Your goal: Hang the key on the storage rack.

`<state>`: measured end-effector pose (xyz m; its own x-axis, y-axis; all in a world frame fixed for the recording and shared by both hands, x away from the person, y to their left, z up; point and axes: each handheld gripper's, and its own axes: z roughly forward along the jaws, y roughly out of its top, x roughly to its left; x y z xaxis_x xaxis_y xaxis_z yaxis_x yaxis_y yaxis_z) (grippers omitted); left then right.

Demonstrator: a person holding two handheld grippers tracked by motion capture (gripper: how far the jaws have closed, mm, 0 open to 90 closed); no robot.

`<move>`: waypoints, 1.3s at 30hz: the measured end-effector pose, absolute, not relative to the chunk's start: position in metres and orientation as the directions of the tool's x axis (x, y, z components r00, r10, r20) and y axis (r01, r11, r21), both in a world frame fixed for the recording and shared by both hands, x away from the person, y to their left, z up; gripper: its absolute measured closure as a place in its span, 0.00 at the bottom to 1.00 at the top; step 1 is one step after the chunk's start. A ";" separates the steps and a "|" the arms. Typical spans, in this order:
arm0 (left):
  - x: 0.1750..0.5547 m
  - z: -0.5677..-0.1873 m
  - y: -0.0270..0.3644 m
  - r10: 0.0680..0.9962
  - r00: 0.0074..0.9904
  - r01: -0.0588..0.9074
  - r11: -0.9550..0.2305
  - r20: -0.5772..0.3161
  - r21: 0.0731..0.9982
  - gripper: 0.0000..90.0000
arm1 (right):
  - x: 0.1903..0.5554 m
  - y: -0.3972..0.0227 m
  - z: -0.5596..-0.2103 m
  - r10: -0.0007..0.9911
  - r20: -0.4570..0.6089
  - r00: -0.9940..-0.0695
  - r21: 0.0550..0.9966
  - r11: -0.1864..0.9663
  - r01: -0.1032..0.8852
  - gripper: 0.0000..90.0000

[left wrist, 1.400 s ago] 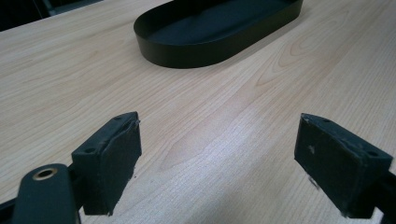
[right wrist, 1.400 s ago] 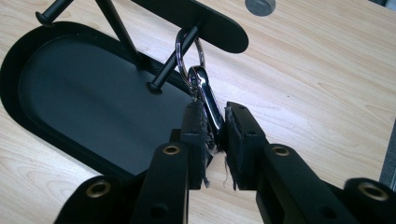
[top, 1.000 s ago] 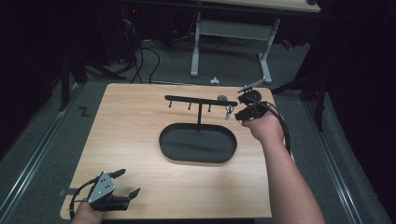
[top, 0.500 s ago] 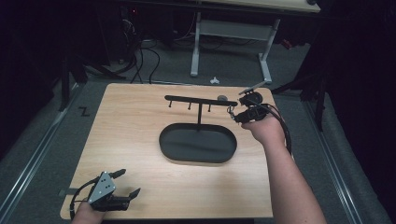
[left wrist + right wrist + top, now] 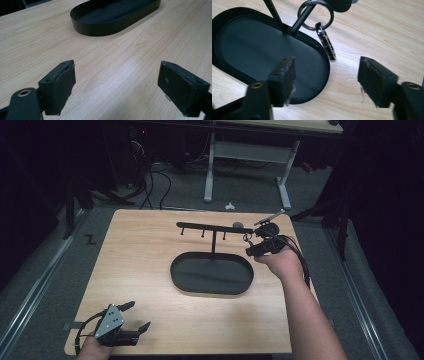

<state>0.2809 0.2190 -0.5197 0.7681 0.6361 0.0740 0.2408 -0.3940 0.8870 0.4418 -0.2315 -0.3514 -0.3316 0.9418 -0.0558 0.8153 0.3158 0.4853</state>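
A black rack (image 5: 210,227) with a crossbar and short pegs stands at the back of a black oval tray (image 5: 212,287). From its rightmost peg (image 5: 300,18) hangs a key ring (image 5: 315,13) with a silver clip (image 5: 325,42) dangling over the tray rim (image 5: 322,75). My right gripper (image 5: 260,245) (image 5: 327,72) stands open just short of the clip, its jaws wide apart and holding nothing. At the table's front left corner my left gripper (image 5: 132,317) (image 5: 117,75) is open over bare wood, pointing towards the tray (image 5: 110,25).
The wooden table (image 5: 140,250) has bare room left of and in front of the tray. A small grey disc (image 5: 238,225) lies behind the rack's right end. Beyond the table are a white desk frame (image 5: 250,150) and floor cables (image 5: 150,180).
My right gripper has drawn back a little from the rack's right end, towards the person. The left gripper has stayed put.
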 end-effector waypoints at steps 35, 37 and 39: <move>0.281 -0.521 0.217 0.631 0.772 0.243 -0.406 0.078 0.881 0.17 | 0.382 -0.247 -0.414 0.954 0.017 -0.298 0.516 0.247 0.820 0.17; 0.281 -0.521 0.217 0.633 0.770 0.245 -0.405 0.077 0.881 0.17 | 0.374 -0.249 -0.425 0.954 0.022 -0.300 0.535 0.243 0.810 0.17; 0.281 -0.522 0.217 0.632 0.771 0.243 -0.406 0.079 0.881 0.17 | 0.367 -0.251 -0.433 0.956 0.026 -0.293 0.547 0.232 0.804 0.17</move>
